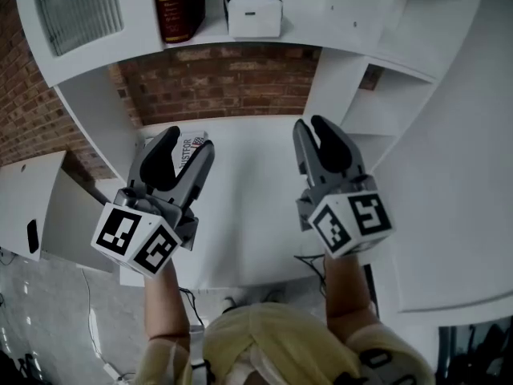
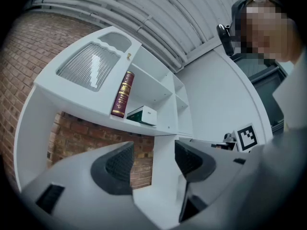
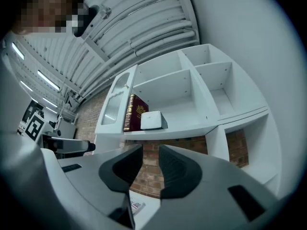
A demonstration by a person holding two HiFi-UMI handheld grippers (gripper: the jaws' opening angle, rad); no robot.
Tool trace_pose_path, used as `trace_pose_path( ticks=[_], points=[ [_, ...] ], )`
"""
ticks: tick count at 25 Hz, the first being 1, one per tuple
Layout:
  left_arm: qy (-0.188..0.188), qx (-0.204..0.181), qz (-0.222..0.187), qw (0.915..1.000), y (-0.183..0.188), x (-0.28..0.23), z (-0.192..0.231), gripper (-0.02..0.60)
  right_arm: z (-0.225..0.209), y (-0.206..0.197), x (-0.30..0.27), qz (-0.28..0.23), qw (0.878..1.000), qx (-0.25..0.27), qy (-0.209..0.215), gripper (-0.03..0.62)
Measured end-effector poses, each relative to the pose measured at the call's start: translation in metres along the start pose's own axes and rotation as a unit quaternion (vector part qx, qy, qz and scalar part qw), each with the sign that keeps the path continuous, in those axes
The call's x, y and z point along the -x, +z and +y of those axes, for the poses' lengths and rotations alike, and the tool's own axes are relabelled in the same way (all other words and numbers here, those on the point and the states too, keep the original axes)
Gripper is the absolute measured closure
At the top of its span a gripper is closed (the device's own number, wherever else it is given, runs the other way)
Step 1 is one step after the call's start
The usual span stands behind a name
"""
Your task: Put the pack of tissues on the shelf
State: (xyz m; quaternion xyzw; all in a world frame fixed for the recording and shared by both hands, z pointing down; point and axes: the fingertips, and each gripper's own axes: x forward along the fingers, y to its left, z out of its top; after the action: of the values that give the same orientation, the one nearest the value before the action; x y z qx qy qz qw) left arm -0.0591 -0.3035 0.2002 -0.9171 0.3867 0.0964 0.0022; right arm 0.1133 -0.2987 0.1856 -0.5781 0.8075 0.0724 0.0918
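On the white shelf point(image 1: 337, 18) a white box-shaped pack point(image 1: 252, 13) with a dark top stands next to a red book point(image 1: 178, 6); both gripper views show the pack point(image 2: 143, 115) point(image 3: 151, 120) up there too. A flat printed packet point(image 1: 193, 147) lies on the white desk point(image 1: 248, 215), showing between the left jaws. My left gripper point(image 1: 187, 141) hovers over the desk, open and empty point(image 2: 154, 159). To its right, my right gripper point(image 1: 313, 127) holds only a narrow gap between its jaws, nothing in it point(image 3: 151, 158).
A brick wall point(image 1: 224, 79) backs the niche under the shelf. A frosted cabinet door point(image 1: 76, 6) is at the shelf's left, open compartments point(image 3: 216, 80) to the right. Upright white panels point(image 1: 333, 87) flank the desk. Cables point(image 1: 92, 327) lie on the floor.
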Motion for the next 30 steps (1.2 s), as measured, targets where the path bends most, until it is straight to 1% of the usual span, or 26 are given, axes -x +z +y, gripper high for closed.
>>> trace_pose_path(
  ticks=[2, 4, 6, 9, 13, 15, 16, 19, 21, 24, 30],
  points=[
    [-0.001, 0.011, 0.003, 0.9999, -0.005, 0.003, -0.001, 0.314, 0.0, -0.004, 0.003, 0.005, 1.0, -0.001, -0.005, 0.507],
    [-0.001, 0.017, 0.006, 0.9998, -0.01, 0.005, -0.001, 0.314, -0.001, -0.007, 0.005, 0.007, 1.0, -0.004, -0.009, 0.542],
    [0.0, 0.017, 0.009, 0.9998, -0.013, 0.005, -0.001, 0.314, -0.002, -0.01, 0.006, 0.009, 1.0, -0.005, -0.012, 0.566],
    [0.002, 0.012, 0.016, 0.9998, -0.016, 0.006, -0.001, 0.314, -0.002, -0.015, 0.006, 0.014, 1.0, -0.005, -0.012, 0.585],
    [0.0, 0.002, 0.03, 0.9995, -0.022, 0.007, -0.004, 0.322, -0.001, -0.021, 0.008, 0.018, 1.0, -0.013, -0.009, 0.588],
    [-0.001, 0.004, 0.033, 0.9995, -0.025, 0.008, -0.004, 0.339, -0.001, -0.024, 0.008, 0.022, 1.0, -0.014, -0.008, 0.589],
    [-0.002, 0.007, 0.033, 0.9994, -0.026, 0.009, -0.004, 0.351, 0.0, -0.026, 0.009, 0.024, 1.0, -0.014, -0.007, 0.589],
    [-0.002, 0.011, 0.034, 0.9994, -0.027, 0.012, -0.004, 0.423, 0.0, -0.029, 0.009, 0.028, 0.999, -0.015, -0.008, 0.589],
    [0.001, 0.01, 0.036, 0.9993, -0.028, 0.013, -0.003, 0.449, 0.0, -0.03, 0.01, 0.03, 0.999, -0.015, -0.009, 0.589],
    [0.004, 0.009, 0.038, 0.9992, -0.029, 0.014, -0.002, 0.463, 0.001, -0.031, 0.011, 0.032, 0.999, -0.017, -0.011, 0.589],
    [0.01, 0.01, 0.041, 0.9991, -0.031, 0.015, 0.0, 0.465, -0.001, -0.032, 0.013, 0.033, 0.999, -0.017, -0.015, 0.591]
  ],
)
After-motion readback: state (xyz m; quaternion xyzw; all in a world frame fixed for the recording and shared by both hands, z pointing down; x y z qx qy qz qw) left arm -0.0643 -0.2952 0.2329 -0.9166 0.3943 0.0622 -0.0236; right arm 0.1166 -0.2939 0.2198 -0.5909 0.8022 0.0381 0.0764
